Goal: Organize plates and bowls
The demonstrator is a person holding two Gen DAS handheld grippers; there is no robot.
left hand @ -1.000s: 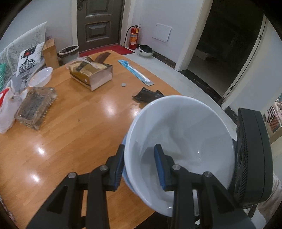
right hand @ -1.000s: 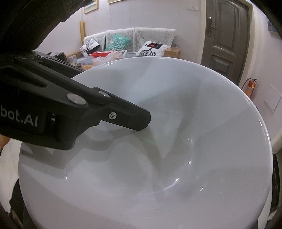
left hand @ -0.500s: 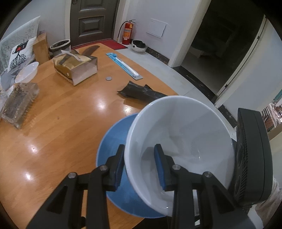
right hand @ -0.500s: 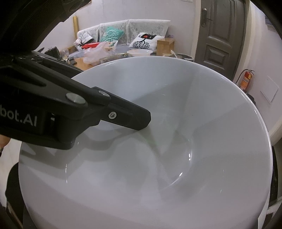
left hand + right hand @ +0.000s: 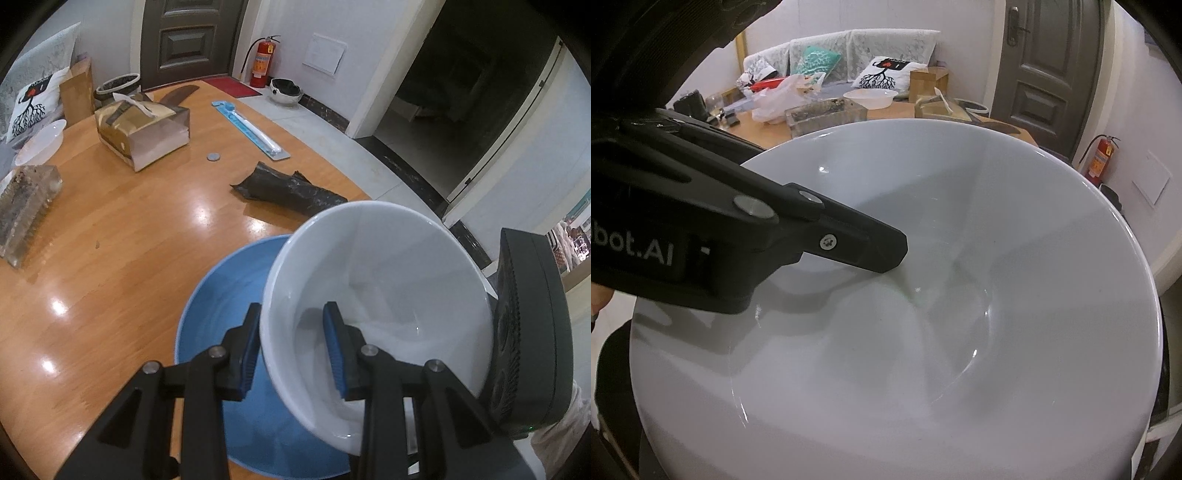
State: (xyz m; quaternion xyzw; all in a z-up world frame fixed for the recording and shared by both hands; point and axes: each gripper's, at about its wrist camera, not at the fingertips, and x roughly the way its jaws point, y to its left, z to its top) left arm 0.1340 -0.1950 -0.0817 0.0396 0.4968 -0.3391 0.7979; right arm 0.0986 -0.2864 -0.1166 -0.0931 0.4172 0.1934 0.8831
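Midway through the tidy-up, the left gripper (image 5: 293,341) pinches the rim of a glossy white bowl (image 5: 384,280), held tilted just above a smooth blue plate (image 5: 221,295) on the varnished wooden table (image 5: 122,236). Whether the right gripper is closed cannot be told. Beyond the plate, another white bowl (image 5: 38,146) seemingly awaits sorting.

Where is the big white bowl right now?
In the left wrist view the white bowl is low and right of centre, its rim pinched by the left gripper, tilted over the blue plate on the wooden table.
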